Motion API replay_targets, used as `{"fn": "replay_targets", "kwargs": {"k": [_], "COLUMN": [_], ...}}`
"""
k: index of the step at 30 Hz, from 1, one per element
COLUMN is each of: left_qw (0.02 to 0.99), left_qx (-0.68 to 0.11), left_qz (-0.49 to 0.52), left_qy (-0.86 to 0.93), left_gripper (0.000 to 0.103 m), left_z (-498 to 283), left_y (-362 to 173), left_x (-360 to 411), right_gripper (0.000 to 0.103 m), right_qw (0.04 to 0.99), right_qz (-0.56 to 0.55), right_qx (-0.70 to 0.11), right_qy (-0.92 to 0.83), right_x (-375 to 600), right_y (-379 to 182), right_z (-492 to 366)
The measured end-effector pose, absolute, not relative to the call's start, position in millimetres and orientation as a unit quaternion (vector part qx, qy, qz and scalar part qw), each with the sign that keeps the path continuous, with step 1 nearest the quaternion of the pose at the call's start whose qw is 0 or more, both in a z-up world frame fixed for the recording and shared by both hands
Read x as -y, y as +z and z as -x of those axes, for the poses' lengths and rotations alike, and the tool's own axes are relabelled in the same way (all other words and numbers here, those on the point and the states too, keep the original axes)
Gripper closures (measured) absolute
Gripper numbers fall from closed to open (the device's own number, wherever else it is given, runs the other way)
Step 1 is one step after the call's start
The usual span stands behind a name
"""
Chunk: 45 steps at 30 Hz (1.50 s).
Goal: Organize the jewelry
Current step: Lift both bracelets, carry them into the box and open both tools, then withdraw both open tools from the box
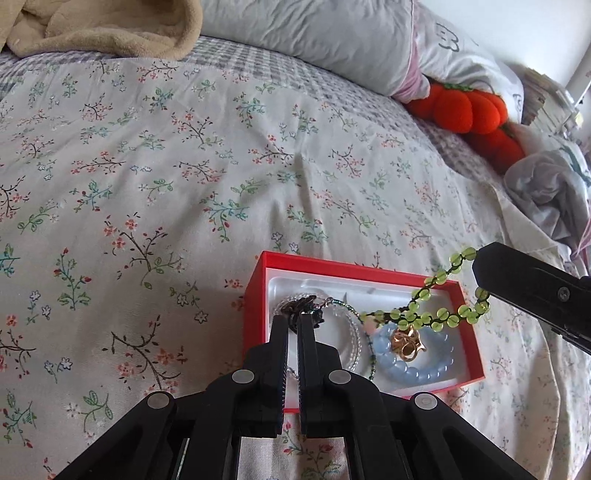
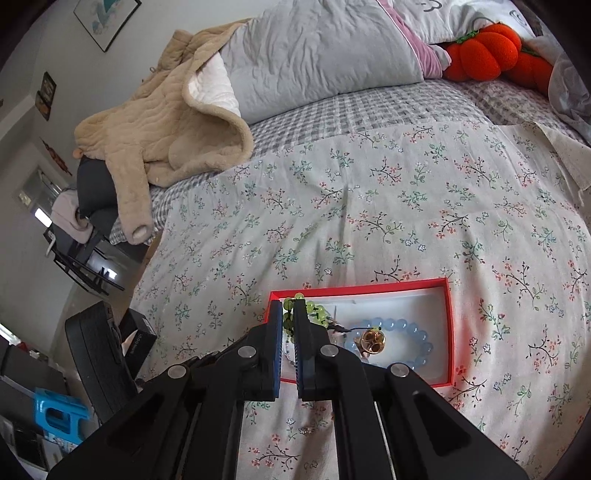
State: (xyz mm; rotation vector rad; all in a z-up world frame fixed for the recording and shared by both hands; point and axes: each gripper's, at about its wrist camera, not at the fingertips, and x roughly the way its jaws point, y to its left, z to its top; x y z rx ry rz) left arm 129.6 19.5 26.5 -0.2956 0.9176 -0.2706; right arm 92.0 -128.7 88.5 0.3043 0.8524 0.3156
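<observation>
A red box point(image 1: 364, 268) with a white lining lies on the floral bedspread; it also shows in the right wrist view point(image 2: 448, 328). Inside lie a blue bead bracelet point(image 1: 413, 369) and a clear bead bracelet point(image 1: 352, 339). My left gripper point(image 1: 293, 319) is shut on a dark pendant necklace point(image 1: 303, 306) over the box's left part. My right gripper point(image 2: 289, 308) is shut on a green bead strand point(image 1: 424, 312) that hangs over the box with a gold charm point(image 1: 406, 341). The strand point(image 2: 314, 312), the charm point(image 2: 373, 339) and the blue bracelet point(image 2: 406, 332) also show in the right wrist view.
The floral bedspread point(image 1: 184, 166) spreads around the box. Grey pillows point(image 1: 314, 33), a beige blanket point(image 2: 166, 122) and an orange pumpkin plush point(image 1: 469, 107) lie at the head of the bed. The bed's left edge point(image 2: 147, 266) drops to clutter on the floor.
</observation>
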Motion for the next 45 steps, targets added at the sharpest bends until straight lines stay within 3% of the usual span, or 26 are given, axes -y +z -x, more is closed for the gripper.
{"fn": "replay_targets", "kwargs": {"k": [13,19,20,21,24,35,39,45], "left_qw": [0.879,0.878,0.878,0.877,0.875,0.869,0.867,0.876], "left_qx": [-0.452,-0.457,-0.458,-0.458,-0.46,-0.474,-0.48,-0.465], "left_qz": [0.114,0.097,0.096,0.096,0.098,0.083,0.073,0.038], "left_qy": [-0.099,-0.104,-0.106,-0.108,-0.117,-0.114,-0.113,-0.123], "left_gripper": [0.089,0.076,0.069,0.063,0.052,0.026,0.025,0.025], "left_z": [-108,-96,-93,-90,-80,-52,-45,-36], "left_y": [22,20,20,20,20,5,-8,-27], "left_x": [-35,-31,-31,-31,-29,-24,-21,-11], "right_gripper": [0.098,0.095,0.09,0.077,0.056,0.053,0.041,0.04], "right_qw": [0.881,0.884,0.882,0.881,0.88,0.878,0.877,0.875], "right_qz": [-0.116,-0.12,-0.124,-0.126,-0.123,-0.076,-0.076,-0.059], "right_qx": [-0.443,-0.442,-0.443,-0.444,-0.446,-0.466,-0.469,-0.475], "right_qy": [0.118,0.097,0.099,0.103,0.108,0.077,0.069,0.067], "right_x": [145,166,169,171,177,207,218,221], "right_y": [58,53,54,55,58,46,37,21], "right_z": [-110,-111,-108,-106,-91,-42,-30,-18]}}
